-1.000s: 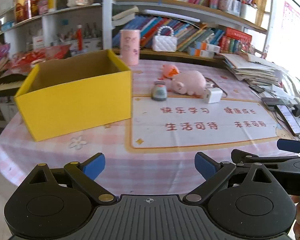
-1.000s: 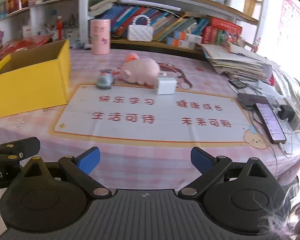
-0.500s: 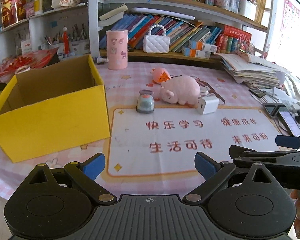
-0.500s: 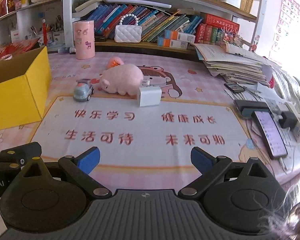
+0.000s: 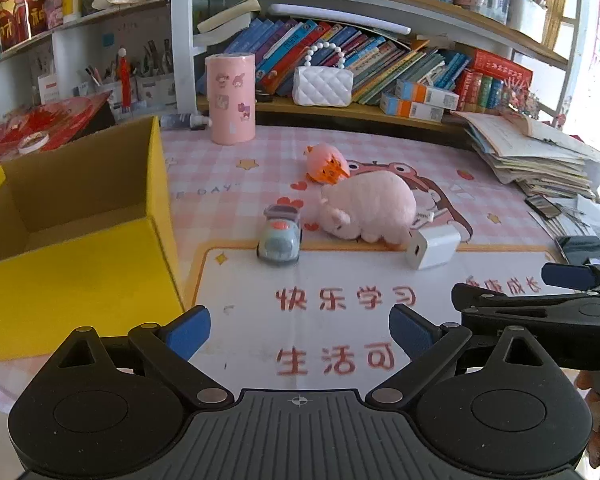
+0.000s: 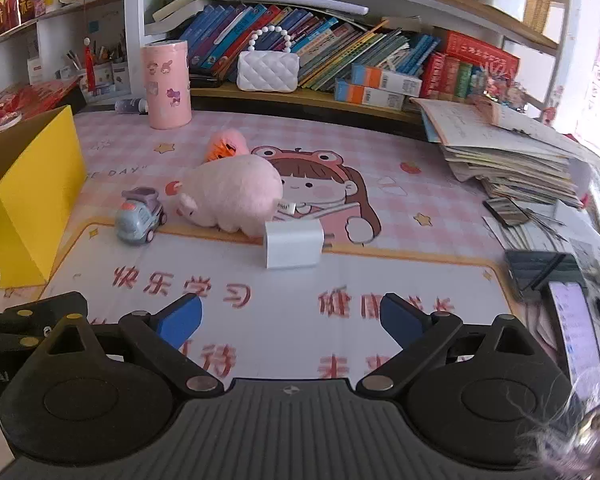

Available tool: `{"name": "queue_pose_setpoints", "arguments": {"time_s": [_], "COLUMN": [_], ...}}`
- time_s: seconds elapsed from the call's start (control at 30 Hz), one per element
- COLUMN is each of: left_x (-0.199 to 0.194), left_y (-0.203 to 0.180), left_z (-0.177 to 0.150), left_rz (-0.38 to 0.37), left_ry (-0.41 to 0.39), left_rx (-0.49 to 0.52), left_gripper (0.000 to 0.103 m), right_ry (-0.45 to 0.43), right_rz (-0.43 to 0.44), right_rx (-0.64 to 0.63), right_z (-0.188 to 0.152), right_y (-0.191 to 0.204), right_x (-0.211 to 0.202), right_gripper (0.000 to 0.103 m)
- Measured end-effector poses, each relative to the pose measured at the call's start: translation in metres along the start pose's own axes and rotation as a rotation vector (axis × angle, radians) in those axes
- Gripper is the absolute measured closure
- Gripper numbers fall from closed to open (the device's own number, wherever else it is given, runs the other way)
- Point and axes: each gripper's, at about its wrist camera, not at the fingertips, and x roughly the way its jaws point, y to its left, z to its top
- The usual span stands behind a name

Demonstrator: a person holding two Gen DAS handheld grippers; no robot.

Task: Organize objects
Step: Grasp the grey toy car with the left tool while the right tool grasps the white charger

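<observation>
An open yellow box (image 5: 72, 272) stands on the table's left; it also shows in the right wrist view (image 6: 28, 196). A grey toy car (image 5: 280, 238) (image 6: 140, 218), a pink plush pig (image 5: 370, 210) (image 6: 232, 196), a white charger cube (image 5: 432, 246) (image 6: 292, 244) and an orange-pink egg toy (image 5: 326, 162) (image 6: 226, 144) lie mid-table. My left gripper (image 5: 300, 332) is open and empty, above the white mat short of the car. My right gripper (image 6: 290, 318) is open and empty, short of the charger.
A pink cylinder (image 5: 231, 98) stands at the back by the bookshelf, with a white handbag (image 5: 322, 86). A paper stack (image 5: 532, 152) and phones (image 6: 576, 328) lie on the right. The right gripper (image 5: 540, 312) shows beside the left one.
Both grippers have moved forward over the table toward the toys, which now look larger and closer. Both stay open and empty.
</observation>
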Motion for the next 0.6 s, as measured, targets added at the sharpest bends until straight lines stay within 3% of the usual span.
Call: {"name": "queue_pose_setpoints", "arguments": {"time_s": [0.23, 0.37, 0.6], "left_x": [0.024, 0.039, 0.071], "left_y": [-0.012, -0.019, -0.025], "left_z": [0.017, 0.024, 0.039], "left_rz": [0.042, 0.082, 0.137], "left_ry": [0.008, 0.017, 0.025], "left_rx": [-0.015, -0.01, 0.032], "left_gripper": [0.006, 0.008, 0.022], "right_ry": [0.011, 0.022, 0.052], "right_rz": [0.044, 0.088, 0.131], "right_rx": [-0.017, -0.019, -0.017], "right_z": [0.018, 0.029, 0.043], "right_y": [-0.017, -0.025, -0.033], "right_x": [0.039, 0.063, 0.1], "right_gripper": [0.009, 0.016, 0.023]}}
